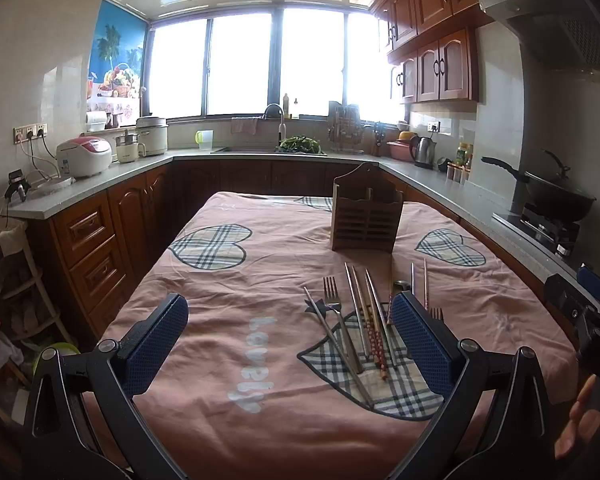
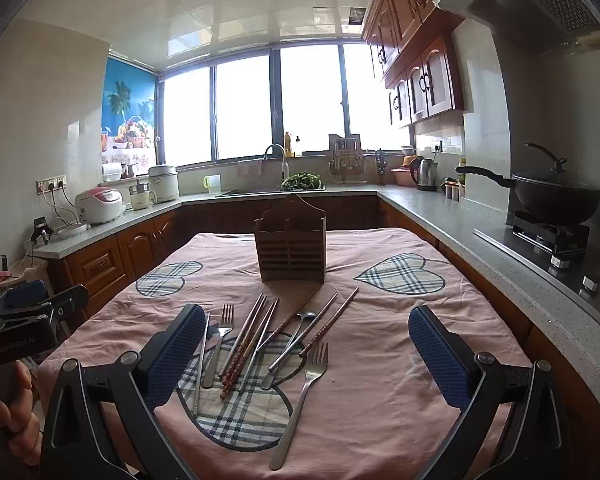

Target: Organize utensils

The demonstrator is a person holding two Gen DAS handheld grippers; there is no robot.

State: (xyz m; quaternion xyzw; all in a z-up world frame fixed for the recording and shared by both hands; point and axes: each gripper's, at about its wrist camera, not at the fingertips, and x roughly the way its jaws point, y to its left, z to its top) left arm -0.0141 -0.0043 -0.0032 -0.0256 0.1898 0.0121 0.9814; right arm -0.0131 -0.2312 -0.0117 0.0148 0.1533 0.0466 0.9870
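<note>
A kitchen bench (image 2: 380,400) draped in a pink cloth with plaid hearts fills the lower half of both wrist views, grey worktops and a bright window behind it. At centre frame in the right wrist view a slatted wooden utensil holder (image 2: 290,250) stands upright on the cloth, its compartments showing nothing inside. Just below it, lower centre, loose utensils lie scattered: a bundle of chopsticks (image 2: 246,344), a spoon (image 2: 296,330) and a fork (image 2: 300,396) nearest the camera, another fork (image 2: 220,340) at the left of the pile.

The left gripper (image 1: 290,338) hangs over the cloth at lower frame, its blue-padded fingers (image 1: 156,344) spread wide, gripping nothing. The right gripper (image 2: 306,352) likewise has its fingers (image 2: 440,354) fully apart and empty, the pile lying on the cloth between and below them. A black wok (image 2: 556,196) sits on the stove at right.
</note>
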